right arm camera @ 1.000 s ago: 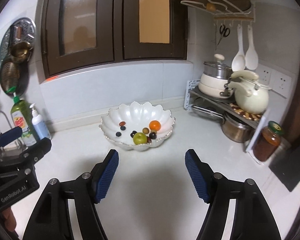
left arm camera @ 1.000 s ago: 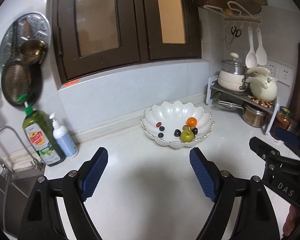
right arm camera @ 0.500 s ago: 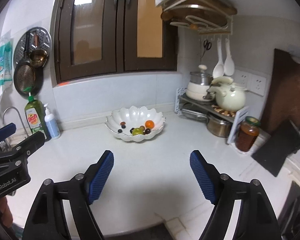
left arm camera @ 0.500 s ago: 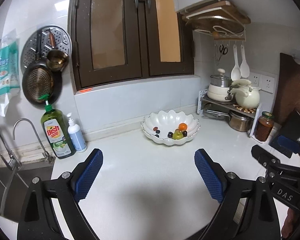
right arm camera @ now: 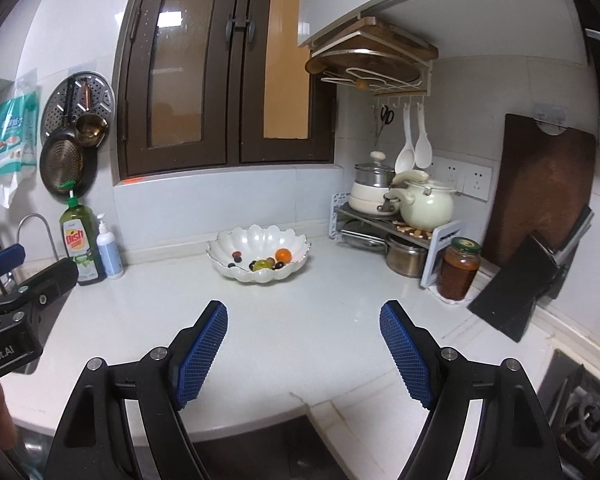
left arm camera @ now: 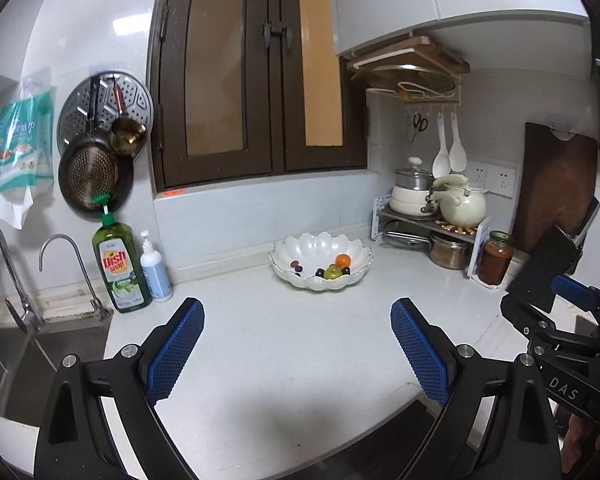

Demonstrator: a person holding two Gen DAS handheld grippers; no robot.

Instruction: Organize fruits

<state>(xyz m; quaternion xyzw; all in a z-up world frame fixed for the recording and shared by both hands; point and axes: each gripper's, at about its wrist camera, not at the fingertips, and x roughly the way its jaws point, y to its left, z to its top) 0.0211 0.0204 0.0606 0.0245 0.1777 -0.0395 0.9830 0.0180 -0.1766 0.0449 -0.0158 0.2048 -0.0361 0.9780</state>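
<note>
My left hand-held gripper (left arm camera: 296, 344) and right hand-held gripper (right arm camera: 303, 350) both stand spread, nothing between their pads, jaws having just widened. The fruits (left arm camera: 332, 270) lie in the white bowl (left arm camera: 320, 246) far back on the table (left arm camera: 280, 344), bare between us. Dish soap bottle (left arm camera: 120, 268) stands left, a jar (right arm camera: 459, 268) and pot rack (right arm camera: 396, 232) right.

On my white counter (right arm camera: 300, 320) a green dish soap bottle (left arm camera: 118, 268) stands just beside a pump bottle (left arm camera: 155, 270), a red-filled jar (right arm camera: 459, 268) by the pot rack (right arm camera: 396, 228).
</note>
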